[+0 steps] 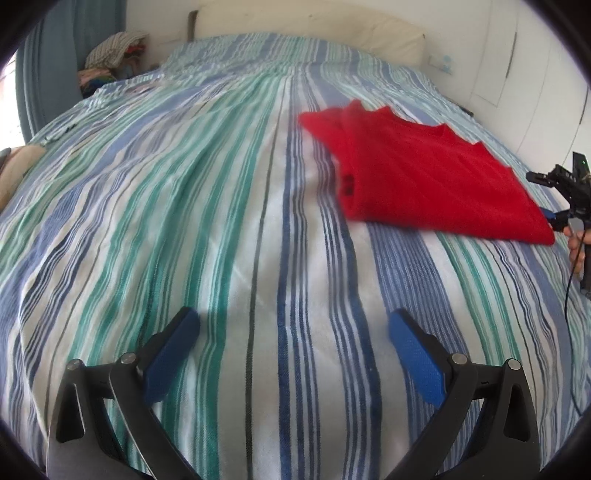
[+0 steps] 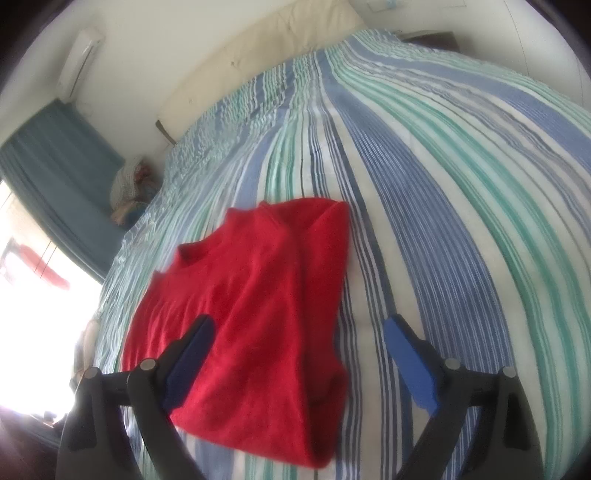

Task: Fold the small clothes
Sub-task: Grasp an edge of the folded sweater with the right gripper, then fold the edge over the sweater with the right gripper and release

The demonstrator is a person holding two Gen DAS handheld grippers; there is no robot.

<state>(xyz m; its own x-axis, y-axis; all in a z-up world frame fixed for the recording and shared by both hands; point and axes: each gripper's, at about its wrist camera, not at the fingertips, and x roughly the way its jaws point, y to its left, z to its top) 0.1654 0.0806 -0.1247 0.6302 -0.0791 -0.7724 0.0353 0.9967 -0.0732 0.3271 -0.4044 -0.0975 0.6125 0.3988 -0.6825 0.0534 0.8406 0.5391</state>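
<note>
On striped woven bedspread (image 1: 221,221): folded red knit garment (image 2: 251,295), roughly rectangular.

A bedspread (image 1: 221,221) striped in blue, green and white is covering a wide bed. A cream headboard (image 1: 314,26) is standing against the white wall behind it. A heap of mixed clothes (image 1: 114,55) is sitting beside the bed's far corner. Blue curtains (image 2: 62,162) are hanging by a bright window, and an air conditioner (image 2: 79,61) is sitting high on the wall.

Striped bed (image 1: 221,221): folded red top (image 1: 424,177) on it.
</note>
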